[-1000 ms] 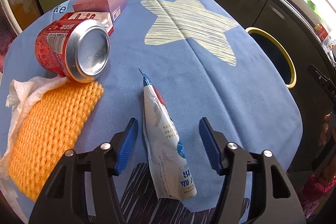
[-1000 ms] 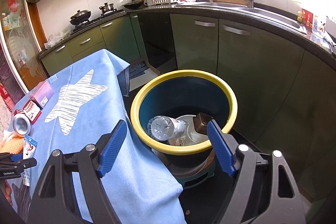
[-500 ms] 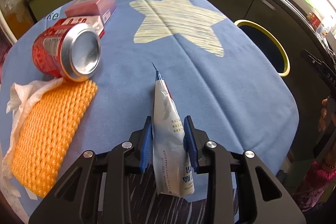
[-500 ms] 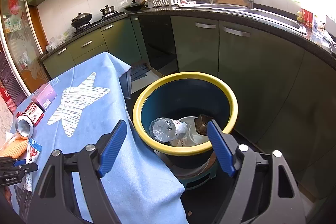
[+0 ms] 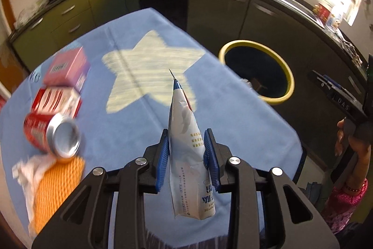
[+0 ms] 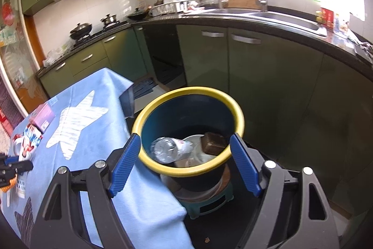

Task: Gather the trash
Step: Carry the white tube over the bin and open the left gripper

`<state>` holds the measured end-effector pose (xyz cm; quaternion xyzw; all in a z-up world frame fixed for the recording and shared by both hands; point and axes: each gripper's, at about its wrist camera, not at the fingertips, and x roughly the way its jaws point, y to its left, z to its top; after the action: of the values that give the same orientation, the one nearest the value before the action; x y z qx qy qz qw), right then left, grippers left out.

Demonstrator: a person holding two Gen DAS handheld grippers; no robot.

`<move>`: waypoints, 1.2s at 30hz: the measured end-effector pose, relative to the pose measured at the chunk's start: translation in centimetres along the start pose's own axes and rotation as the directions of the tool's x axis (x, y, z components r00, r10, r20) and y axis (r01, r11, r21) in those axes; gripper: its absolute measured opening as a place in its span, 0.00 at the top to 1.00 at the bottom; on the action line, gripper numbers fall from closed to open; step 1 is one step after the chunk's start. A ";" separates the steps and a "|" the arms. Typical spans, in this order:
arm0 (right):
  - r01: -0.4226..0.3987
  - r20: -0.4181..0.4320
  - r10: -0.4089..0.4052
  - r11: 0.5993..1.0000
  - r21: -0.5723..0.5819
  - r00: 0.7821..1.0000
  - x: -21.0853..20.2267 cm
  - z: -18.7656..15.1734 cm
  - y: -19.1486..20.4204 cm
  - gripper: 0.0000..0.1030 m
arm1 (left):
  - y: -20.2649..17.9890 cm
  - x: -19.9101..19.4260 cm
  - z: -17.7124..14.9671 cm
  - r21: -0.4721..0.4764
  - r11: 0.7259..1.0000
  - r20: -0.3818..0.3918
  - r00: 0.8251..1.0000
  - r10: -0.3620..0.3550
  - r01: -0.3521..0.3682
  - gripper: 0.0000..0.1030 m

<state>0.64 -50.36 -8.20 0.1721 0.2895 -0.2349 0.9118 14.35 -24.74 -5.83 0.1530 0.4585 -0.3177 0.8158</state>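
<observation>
My left gripper [image 5: 186, 155] is shut on a white and blue snack wrapper [image 5: 186, 132] and holds it lifted above the blue tablecloth [image 5: 244, 127], its pointed end aimed forward. The yellow-rimmed dark bin [image 5: 256, 75] stands off the table's right edge. In the right wrist view my right gripper [image 6: 186, 162] is open and empty, hovering above the bin [image 6: 186, 95], which holds a clear plastic bottle [image 6: 167, 148], a white plate and a brown box [image 6: 213, 142].
On the table's left lie a red can [image 5: 50, 137], a red-white carton [image 5: 57, 99], a pink box [image 5: 67, 67], an orange foam net [image 5: 56, 181] and a crumpled tissue [image 5: 25, 169]. Green kitchen cabinets and a sink [image 6: 279, 15] ring the room.
My left gripper closed on the wrapper, then lifted it off the cloth and tilted up toward the bin. The right gripper stayed open and shifted slightly over the bin.
</observation>
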 end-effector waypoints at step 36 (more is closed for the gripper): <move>-0.005 -0.008 0.006 0.994 0.110 1.000 -0.2 -0.5 -6.4 0.26 | -10.3 2.7 12.9 0.071 0.984 0.078 0.982 -0.170 0.164 0.04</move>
<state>-3.11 -55.42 -9.58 0.2239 0.2795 -0.2471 0.9004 16.94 -40.50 -0.82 0.1268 0.4245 -0.4058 0.7994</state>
